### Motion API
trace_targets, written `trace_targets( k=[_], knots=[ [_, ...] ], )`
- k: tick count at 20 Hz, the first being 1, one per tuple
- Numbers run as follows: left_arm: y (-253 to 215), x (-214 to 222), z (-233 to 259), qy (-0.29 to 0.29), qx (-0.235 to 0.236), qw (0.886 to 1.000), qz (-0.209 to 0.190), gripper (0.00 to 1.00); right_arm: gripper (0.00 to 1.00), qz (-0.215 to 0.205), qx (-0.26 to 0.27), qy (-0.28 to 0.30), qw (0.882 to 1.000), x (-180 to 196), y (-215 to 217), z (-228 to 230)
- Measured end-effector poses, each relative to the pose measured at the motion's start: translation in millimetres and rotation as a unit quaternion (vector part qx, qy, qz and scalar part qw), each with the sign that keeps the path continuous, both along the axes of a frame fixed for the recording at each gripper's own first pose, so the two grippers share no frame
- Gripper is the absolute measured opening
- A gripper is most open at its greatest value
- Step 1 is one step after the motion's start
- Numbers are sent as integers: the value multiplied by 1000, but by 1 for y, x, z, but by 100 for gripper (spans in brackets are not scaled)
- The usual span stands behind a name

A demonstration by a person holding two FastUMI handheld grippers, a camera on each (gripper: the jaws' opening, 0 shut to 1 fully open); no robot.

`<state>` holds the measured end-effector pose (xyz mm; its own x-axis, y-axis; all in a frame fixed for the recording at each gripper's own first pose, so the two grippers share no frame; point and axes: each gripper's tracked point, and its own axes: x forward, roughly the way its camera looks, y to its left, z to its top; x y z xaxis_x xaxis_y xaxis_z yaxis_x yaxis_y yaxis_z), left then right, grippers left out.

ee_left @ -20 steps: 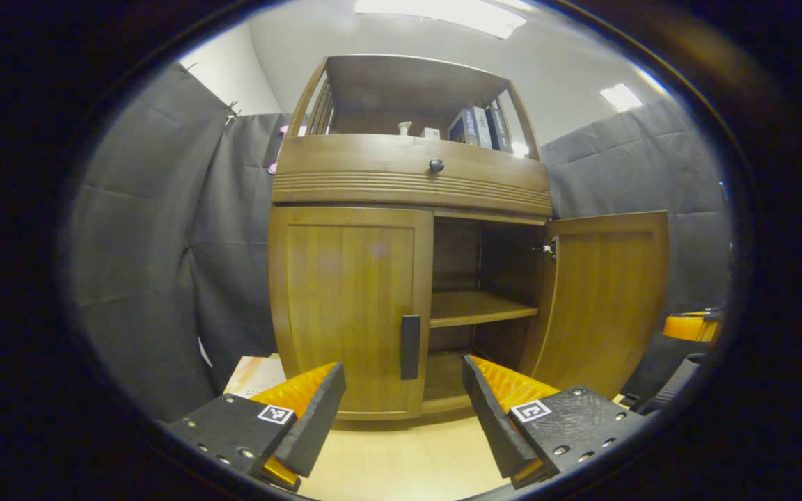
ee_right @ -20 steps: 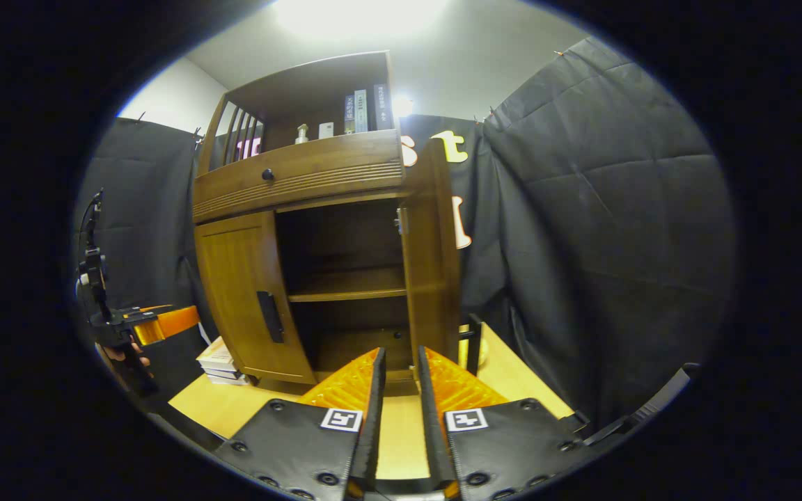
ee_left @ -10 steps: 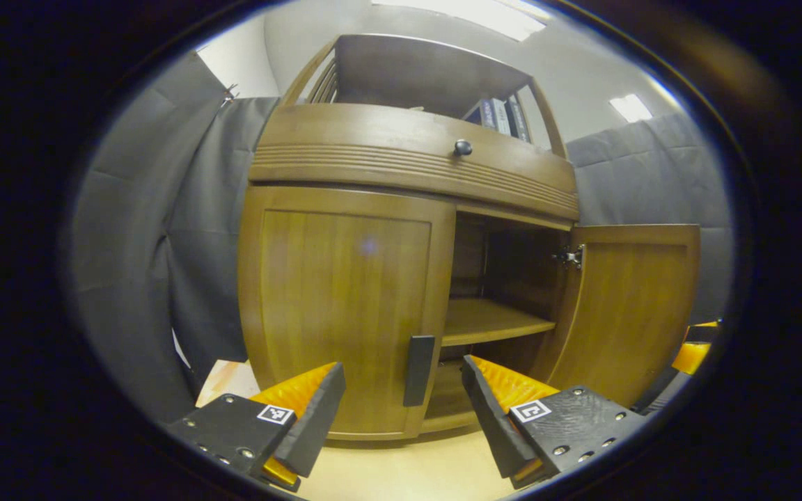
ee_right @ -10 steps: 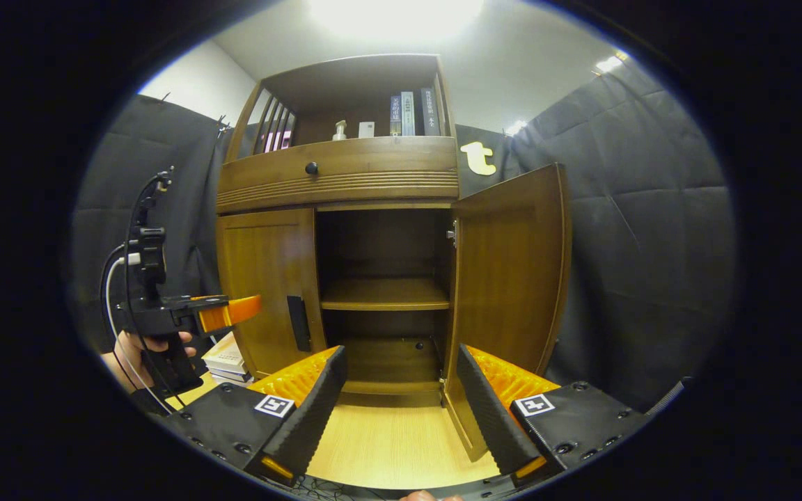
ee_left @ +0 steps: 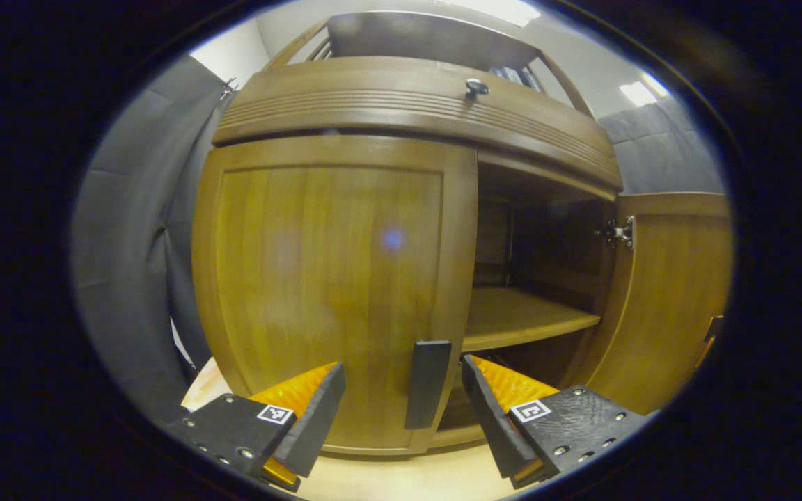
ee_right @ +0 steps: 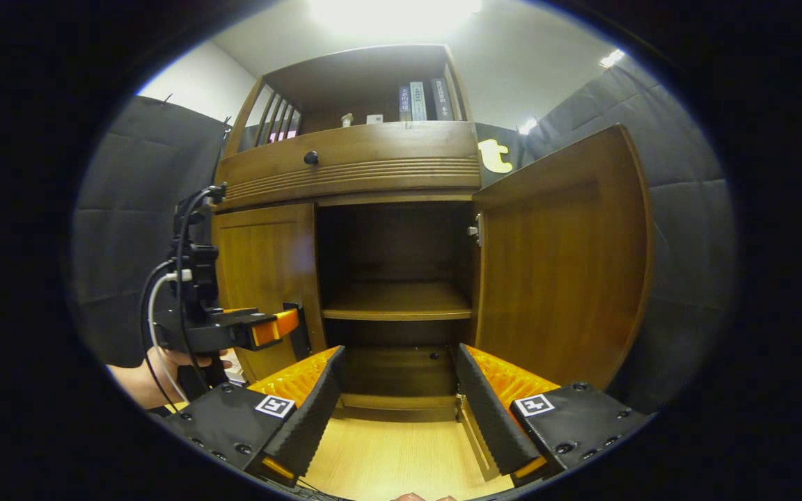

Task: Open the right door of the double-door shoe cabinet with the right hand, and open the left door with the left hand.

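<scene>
The wooden shoe cabinet [ee_left: 401, 104] fills the left gripper view. Its left door [ee_left: 331, 278] is closed, with a dark upright handle [ee_left: 427, 383] at its right edge. My left gripper [ee_left: 401, 390] is open, and the handle stands between its fingers, a little ahead of them. The right door [ee_left: 672, 299] stands swung open. In the right gripper view, the right door [ee_right: 561, 257] is open beside the bare shelf [ee_right: 394, 303]. My right gripper [ee_right: 397, 383] is open and holds nothing. The left gripper [ee_right: 272, 327] reaches toward the left door's handle [ee_right: 298, 327].
A drawer with a round knob [ee_right: 311, 158] runs above the doors, and books [ee_right: 422, 101] stand on the top shelf. The cabinet rests on a light wooden tabletop [ee_right: 387, 459]. A hand [ee_right: 164, 362] holds the left gripper. Black cloth hangs on both sides.
The left gripper has moved closer to the left door, so its handle now sits between the fingers. The right gripper opened, let go of the right door and drew back.
</scene>
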<state>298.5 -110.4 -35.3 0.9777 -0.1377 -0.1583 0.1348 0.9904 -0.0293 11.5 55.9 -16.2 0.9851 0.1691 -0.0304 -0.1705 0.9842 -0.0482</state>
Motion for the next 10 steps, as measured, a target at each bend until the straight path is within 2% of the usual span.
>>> trace_targets(
  k=[1,2,5,8,9,10],
  knots=[
    [-2,5,-5,2,3,1000,3,98,95,6,-4,0,1000,6,1,-1],
    [-3,9,-10,5,7,1000,5,98,99,11,-8,0,1000,12,2,-1],
    [-10,19,-23,11,11,1000,4,98,100,20,0,3,1000,24,1,-5],
    [-8,28,-34,12,11,1000,22,65,96,27,-4,9,1000,34,3,-10],
    [-8,29,-35,13,10,999,28,73,99,30,-6,10,999,36,2,-12],
    [-8,32,-36,14,8,999,29,73,99,33,-6,11,999,39,3,-13]
  ],
)
